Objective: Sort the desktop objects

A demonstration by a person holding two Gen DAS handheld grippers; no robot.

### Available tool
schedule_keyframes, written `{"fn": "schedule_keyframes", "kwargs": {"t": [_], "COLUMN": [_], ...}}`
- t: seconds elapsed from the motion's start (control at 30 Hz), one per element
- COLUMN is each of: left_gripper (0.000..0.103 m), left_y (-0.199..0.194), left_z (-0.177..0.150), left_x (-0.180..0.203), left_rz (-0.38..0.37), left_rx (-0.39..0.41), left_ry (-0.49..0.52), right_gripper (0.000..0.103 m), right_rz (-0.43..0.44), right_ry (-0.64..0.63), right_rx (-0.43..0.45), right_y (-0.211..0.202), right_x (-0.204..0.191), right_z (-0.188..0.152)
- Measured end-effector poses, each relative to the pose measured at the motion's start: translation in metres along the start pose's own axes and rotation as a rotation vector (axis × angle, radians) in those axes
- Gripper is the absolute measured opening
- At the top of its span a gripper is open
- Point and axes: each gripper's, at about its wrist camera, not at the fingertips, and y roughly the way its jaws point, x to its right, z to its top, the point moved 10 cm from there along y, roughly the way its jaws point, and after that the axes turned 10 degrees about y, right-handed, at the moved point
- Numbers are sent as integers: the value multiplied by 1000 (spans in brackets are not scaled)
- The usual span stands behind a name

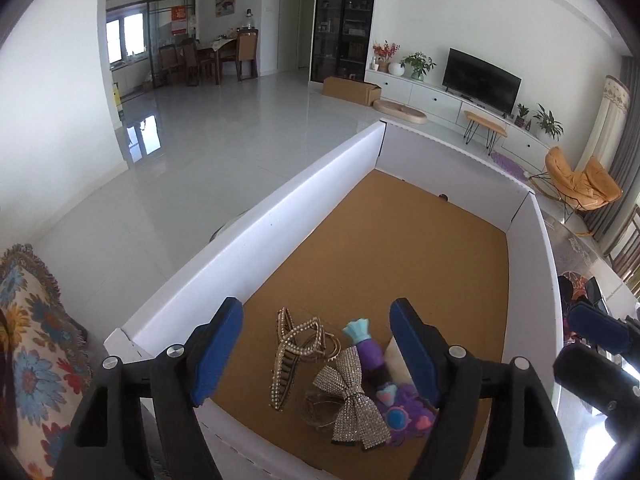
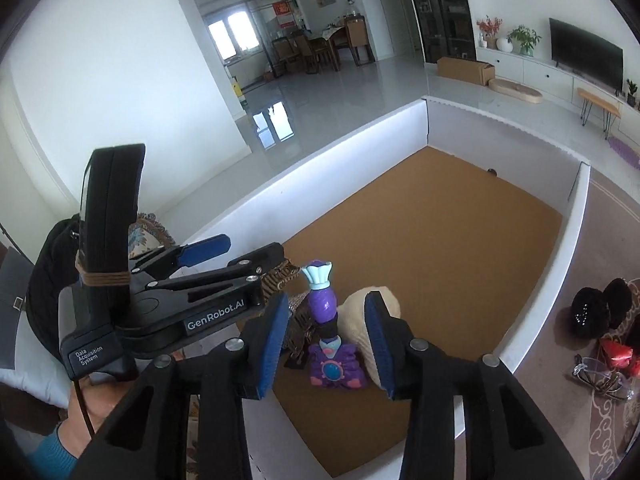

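The left gripper [image 1: 316, 356] hangs over the near end of the box [image 1: 256, 236], its blue pads set wide apart and pressing on nothing. Below the gap lies a small heap on the cork floor [image 1: 400, 240]: a pearl-set claw clip [image 1: 290, 354] at about 10 o'clock of the heap, a glittering bow [image 1: 352, 400] at 6, a purple toy [image 1: 370, 354] with a pale blue top at 1 o'clock, and a purple piece with a blue gem [image 1: 400, 416] at 4. Thin hoops [image 1: 332, 346] lie under the clip – none of it touches either pad.

The right gripper [image 2: 326, 346] also stands part open and holds nothing. Seen between its pads are the purple toy [image 2: 324, 300], upright, and the gem piece [image 2: 334, 370] at its foot; a cream lump [image 2: 360, 316] sits at 3 o'clock of the toy, just behind the right pad. The left gripper [image 2: 244, 256] shows at 10 o'clock in the right wrist view, reaching in over the box wall [image 2: 348, 148], with the clip at its tip. A hand [image 2: 92, 396] grips its handle at 8 o'clock.

Outside the box, at 4 o'clock on the rug [image 2: 608, 432], lie black puffs [image 2: 600, 308] and something red [image 2: 618, 352].
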Motion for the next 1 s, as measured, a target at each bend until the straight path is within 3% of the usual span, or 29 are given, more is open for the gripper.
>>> {"fn": "schedule_keyframes", "kwargs": {"t": [0.1,0.2,0.3,0.4,0.5,0.57,0.7,0.8,1.0], "left_gripper": [76,76,77,77,99,100,100,100,100], "left_y": [-10,-25,-48,-76,-93,-94,-66,-42,-6], "left_z": [3,-5,-16,-27,-53,-77,-123,-142,-131], "left_x": [8,39,95,168,238,281,352,383,403], "left_rz": [-31,-134,-273,-380,-492,-538,-544,-507,-443], "left_rx": [34,54,67,89,70,42,-53,-89,-98], "left_ry": [-12,-24,29,141,225,278,394,461,532], "right_gripper": [84,97,99,99,98,98,98,99,99], "right_rz": [-63,-162,-259,-390,-514,-576,-667,-703,-689], "right_ry": [-34,-37,-19,24,114,178,311,388,446], "right_rx": [131,190,194,135,54,40,54,40,74], "right_y": [-38,-65,-88,-105,-134,-161,-211,-227,-234], "right_x": [22,66,126,202,279,319,376,405,413], "right_z": [10,-2,-37,-86,-143,-173,-211,-227,-233]}}
